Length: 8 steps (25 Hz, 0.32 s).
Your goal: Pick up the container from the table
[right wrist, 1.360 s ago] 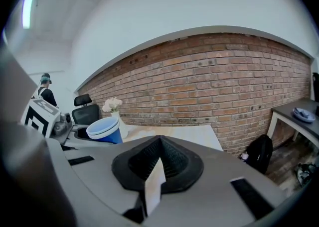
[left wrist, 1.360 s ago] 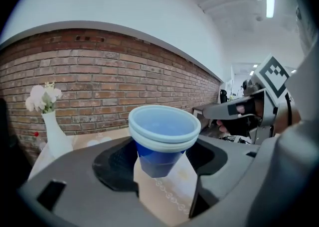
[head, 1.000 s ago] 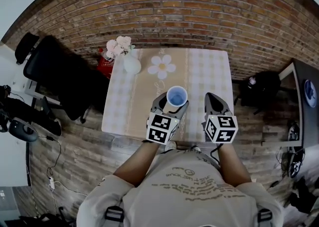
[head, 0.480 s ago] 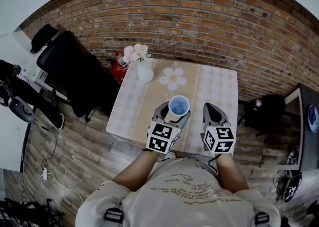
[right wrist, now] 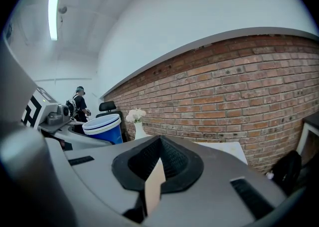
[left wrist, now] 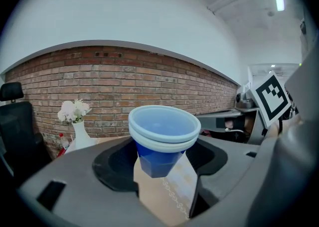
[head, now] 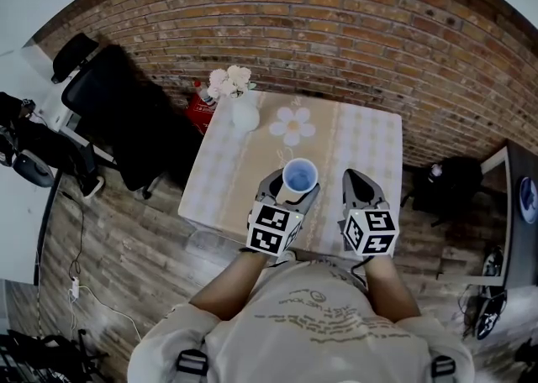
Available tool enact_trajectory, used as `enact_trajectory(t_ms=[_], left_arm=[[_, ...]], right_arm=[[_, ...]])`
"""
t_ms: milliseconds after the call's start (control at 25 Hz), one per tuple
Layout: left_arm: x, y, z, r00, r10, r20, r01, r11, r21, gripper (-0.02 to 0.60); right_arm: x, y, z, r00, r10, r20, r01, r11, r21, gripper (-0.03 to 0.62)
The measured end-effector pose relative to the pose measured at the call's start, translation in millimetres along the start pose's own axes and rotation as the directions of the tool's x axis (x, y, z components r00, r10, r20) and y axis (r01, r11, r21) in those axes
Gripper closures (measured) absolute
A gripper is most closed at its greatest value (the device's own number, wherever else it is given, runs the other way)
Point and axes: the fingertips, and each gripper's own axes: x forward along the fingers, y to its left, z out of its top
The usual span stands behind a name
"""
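A blue container [head: 298,178] with a pale blue rim [left wrist: 164,124] hangs above the near part of the table [head: 225,178], upright, held between the jaws of my left gripper [head: 288,194], which is shut on its lower body [left wrist: 159,159]. In the right gripper view the same container [right wrist: 103,128] shows at the left. My right gripper [head: 360,190] hovers beside it to the right, jaws closed with nothing between them [right wrist: 158,171].
A white vase with pale flowers [head: 240,104] stands at the table's far left corner, and a daisy print [head: 293,124] marks the cloth. A black office chair [head: 118,117] is left of the table, a brick wall [head: 319,28] behind, a dark bag [head: 445,184] to the right.
The view has shifted slightly; the container stays lifted in my left gripper and both grippers keep about the same places over the table's near edge.
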Motion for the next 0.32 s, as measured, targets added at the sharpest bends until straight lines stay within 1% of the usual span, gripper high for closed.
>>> enact_trajectory(t_ms=[320], left_arm=[[3.1,-1.4,-0.3,1.0,0.0,-0.008,0.0,1.0,-0.001,0.272]], right_arm=[[-2.2,-3.9,0.3,1.0,0.004,-0.006,-0.004,1.0,0.004,0.594]])
